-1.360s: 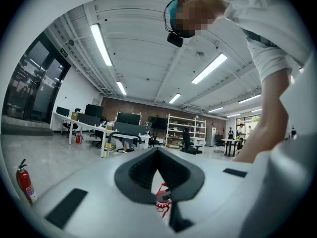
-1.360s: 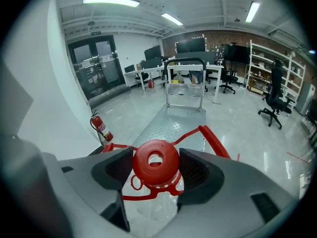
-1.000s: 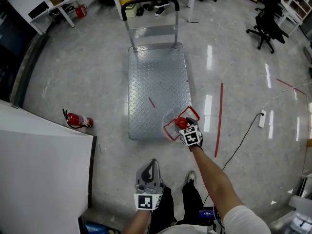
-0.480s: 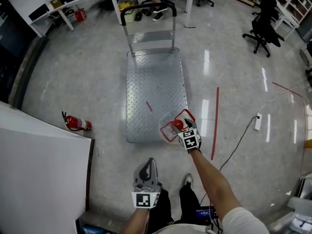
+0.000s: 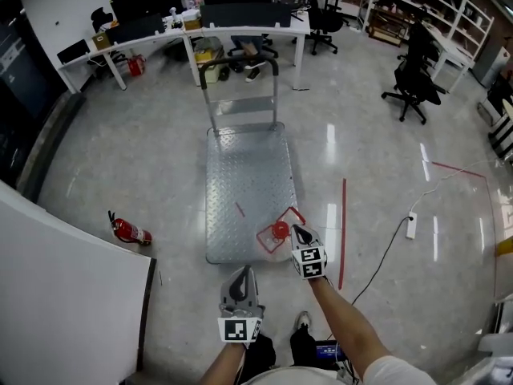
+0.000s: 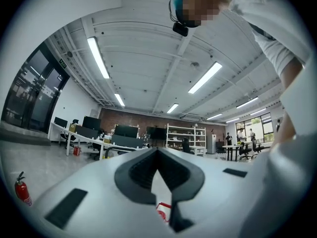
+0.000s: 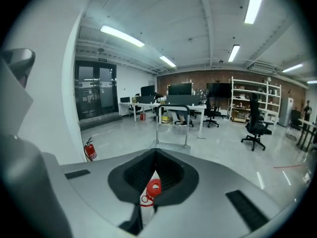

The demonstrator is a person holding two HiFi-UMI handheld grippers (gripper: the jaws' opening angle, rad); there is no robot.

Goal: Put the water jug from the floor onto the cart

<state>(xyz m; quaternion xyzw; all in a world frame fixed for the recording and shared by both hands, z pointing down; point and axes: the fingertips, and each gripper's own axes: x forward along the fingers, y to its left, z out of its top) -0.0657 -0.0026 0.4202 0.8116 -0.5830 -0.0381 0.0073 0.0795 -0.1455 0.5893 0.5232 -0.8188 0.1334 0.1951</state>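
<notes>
1. Water jug (image 5: pixel 279 231): clear body, red cap, red carry handle. It sits at the near right corner of the cart (image 5: pixel 240 175) and overlaps the deck's edge. From above you cannot tell whether it is clear of the floor.
2. Your right gripper (image 5: pixel 299 235): clenched on the jug's red handle. In the right gripper view the cap shows between its jaws. A second ago it was at this same corner, beside the jug.
3. Your left gripper (image 5: pixel 243 277): jaws together and holding nothing. It is nearer you, left of the right one and apart from the jug.
4. Cart: bare tread-plate deck, with the push handle (image 5: pixel 240 61) at the far end.
5. Change in the head view: it now sits higher than a second ago. The cart looks smaller, and more of the desks (image 5: pixel 240 24) and shelves (image 5: pixel 417 10) shows at the far side.
6. Floor items: a fire extinguisher (image 5: pixel 128 231) lies left of the cart. A red tape line (image 5: pixel 343 231) runs just right of it. A power strip (image 5: pixel 412 225) lies farther right.
</notes>
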